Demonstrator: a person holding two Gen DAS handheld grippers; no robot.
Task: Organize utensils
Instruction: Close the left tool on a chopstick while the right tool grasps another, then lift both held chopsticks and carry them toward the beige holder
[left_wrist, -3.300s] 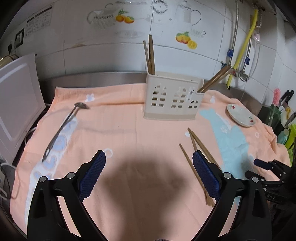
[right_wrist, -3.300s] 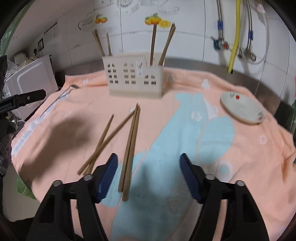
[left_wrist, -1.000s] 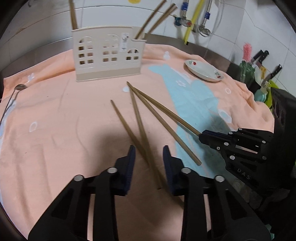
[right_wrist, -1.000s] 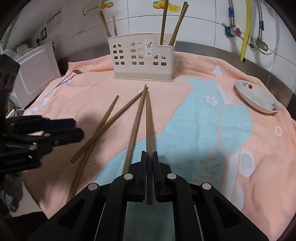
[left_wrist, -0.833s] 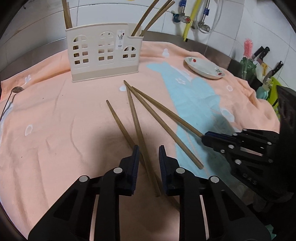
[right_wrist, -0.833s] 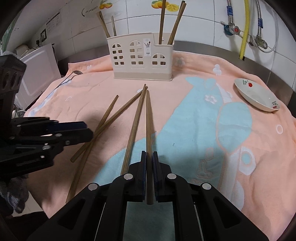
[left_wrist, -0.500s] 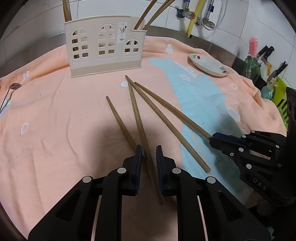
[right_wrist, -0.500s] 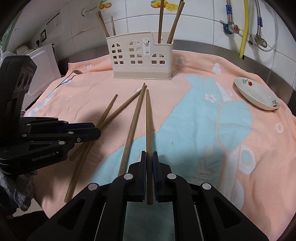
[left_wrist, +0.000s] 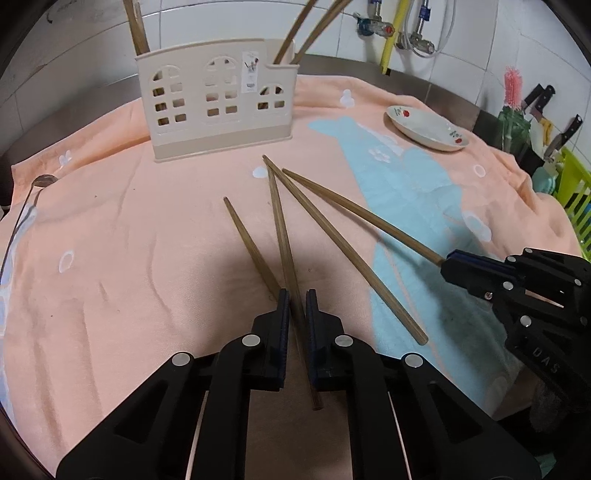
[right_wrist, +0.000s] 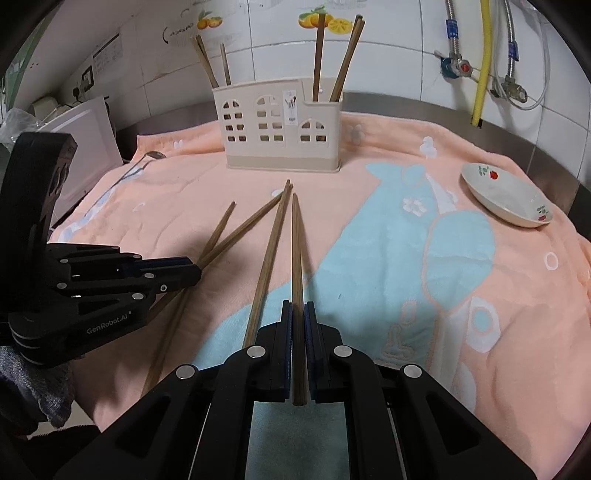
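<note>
The black left gripper (left_wrist: 295, 295) has just been closing its blue-padded jaws, and they now pinch one long brown wooden chopstick (left_wrist: 282, 236) which lies on the peach towel with a light blue pattern (left_wrist: 129, 258) and points toward 12 o'clock. The black right gripper (right_wrist: 297, 306) is fully closed on another brown wooden chopstick (right_wrist: 295, 251), its tip also toward 12 o'clock. Two loose brown chopsticks (left_wrist: 255, 251) (left_wrist: 343, 251) lie beside these. The cream plastic utensil holder with window-shaped holes (left_wrist: 218, 107) stands at 12 o'clock with more chopsticks upright in it. A small white dish with red flowers (right_wrist: 508, 199) sits at 2 o'clock.
</note>
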